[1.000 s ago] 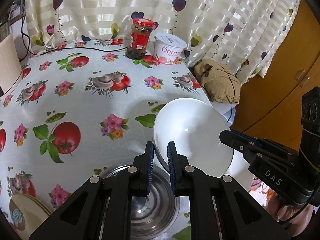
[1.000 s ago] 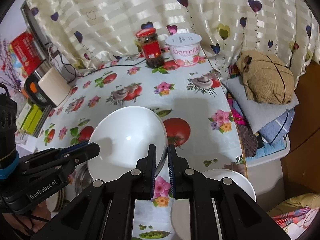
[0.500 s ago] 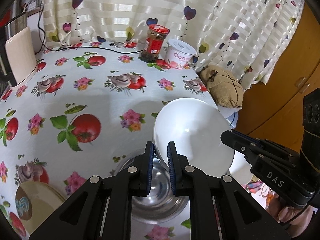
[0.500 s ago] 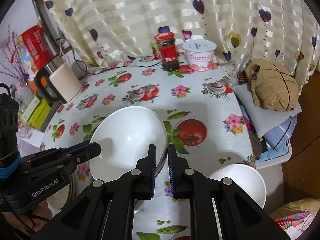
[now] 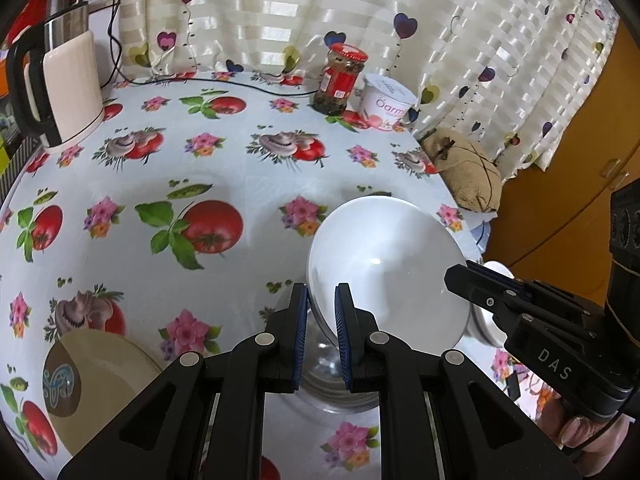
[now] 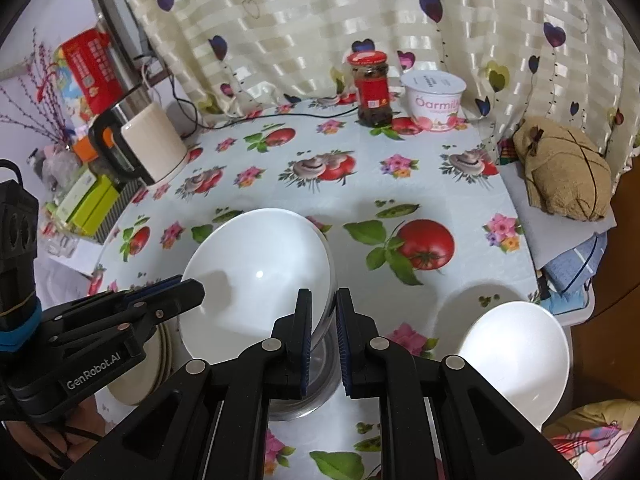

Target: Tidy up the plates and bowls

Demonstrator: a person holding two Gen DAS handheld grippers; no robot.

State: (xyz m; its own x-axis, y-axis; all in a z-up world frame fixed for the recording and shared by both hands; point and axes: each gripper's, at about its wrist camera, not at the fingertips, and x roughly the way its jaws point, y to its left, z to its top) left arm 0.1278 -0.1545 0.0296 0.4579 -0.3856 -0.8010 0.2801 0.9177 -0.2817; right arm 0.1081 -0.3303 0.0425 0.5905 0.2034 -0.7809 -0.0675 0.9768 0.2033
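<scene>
A: What is the biggest thing here?

B: The table [image 5: 240,168], with its cloth of tomatoes and flowers.

A: And the next?

B: The big white bowl [image 5: 384,264]. It is up in the air, tipped, and two grippers hold it by its rim, one on each side.

A: Which gripper is on which side?

B: The left gripper [image 5: 321,334] pinches the near-left edge of the rim. Its jaws are nearly closed, with only the thin rim between them. The right gripper [image 6: 323,336] pinches the other edge, closed tight on it.

A: What is under the bowl?

B: A shiny metal bowl [image 5: 332,376]. It sits on the table right below the white one, a little to the left of its middle.

A: So which way should the white bowl go?

B: I think straight down and a bit left, so it drops inside the metal bowl. Both hands are just as near, so they must go down together and level it out.

A: Anything else close by?

B: A stack of tan plates [image 5: 100,384] sits to the left of the metal bowl. A smaller white bowl [image 6: 516,360] sits to the right, at the table's edge.
</scene>
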